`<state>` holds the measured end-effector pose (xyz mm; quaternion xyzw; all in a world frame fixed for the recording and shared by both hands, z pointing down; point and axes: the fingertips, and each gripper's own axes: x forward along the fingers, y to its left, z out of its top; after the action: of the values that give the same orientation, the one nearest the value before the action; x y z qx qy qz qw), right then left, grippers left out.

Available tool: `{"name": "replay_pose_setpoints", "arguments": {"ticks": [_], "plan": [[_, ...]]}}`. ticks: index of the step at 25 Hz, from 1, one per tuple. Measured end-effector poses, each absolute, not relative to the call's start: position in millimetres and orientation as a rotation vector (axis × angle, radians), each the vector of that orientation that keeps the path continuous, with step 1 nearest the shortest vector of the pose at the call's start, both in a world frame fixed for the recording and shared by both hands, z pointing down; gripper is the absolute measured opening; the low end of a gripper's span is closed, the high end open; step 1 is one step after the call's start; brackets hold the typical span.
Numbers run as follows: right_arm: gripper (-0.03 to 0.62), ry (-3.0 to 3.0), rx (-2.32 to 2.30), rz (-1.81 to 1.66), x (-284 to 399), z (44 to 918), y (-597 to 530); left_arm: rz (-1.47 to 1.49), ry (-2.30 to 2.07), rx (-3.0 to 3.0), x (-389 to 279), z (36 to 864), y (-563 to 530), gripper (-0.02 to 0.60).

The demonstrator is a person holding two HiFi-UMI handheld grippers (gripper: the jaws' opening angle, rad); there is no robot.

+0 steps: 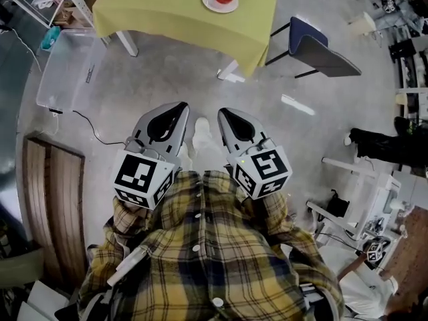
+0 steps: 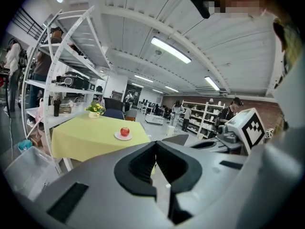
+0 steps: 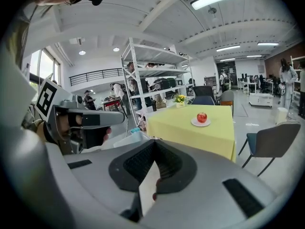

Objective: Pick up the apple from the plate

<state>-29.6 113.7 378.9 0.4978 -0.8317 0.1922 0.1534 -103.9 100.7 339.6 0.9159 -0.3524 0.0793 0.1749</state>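
A yellow-clothed desk (image 1: 167,5) stands on the grey floor (image 1: 200,92), a blue chair (image 1: 319,49) just beside its right corner, a clear plastic bin (image 1: 67,69) near its left; yellow flowers (image 2: 95,109) sit at its far end, by white shelving (image 2: 62,56)

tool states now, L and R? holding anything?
Left tool: closed, jaws together, holding nothing.
Right tool: closed, jaws together, holding nothing.
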Motion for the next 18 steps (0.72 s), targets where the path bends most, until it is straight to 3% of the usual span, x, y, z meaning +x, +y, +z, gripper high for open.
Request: {"name": "replay_pose_setpoints", "arguments": {"ticks": [18], "plan": [[-0.003,-2.409,1.399,0.484,40,363,-67,0.190,-1.042,2.614,-30,324,-82,0.008]]}}
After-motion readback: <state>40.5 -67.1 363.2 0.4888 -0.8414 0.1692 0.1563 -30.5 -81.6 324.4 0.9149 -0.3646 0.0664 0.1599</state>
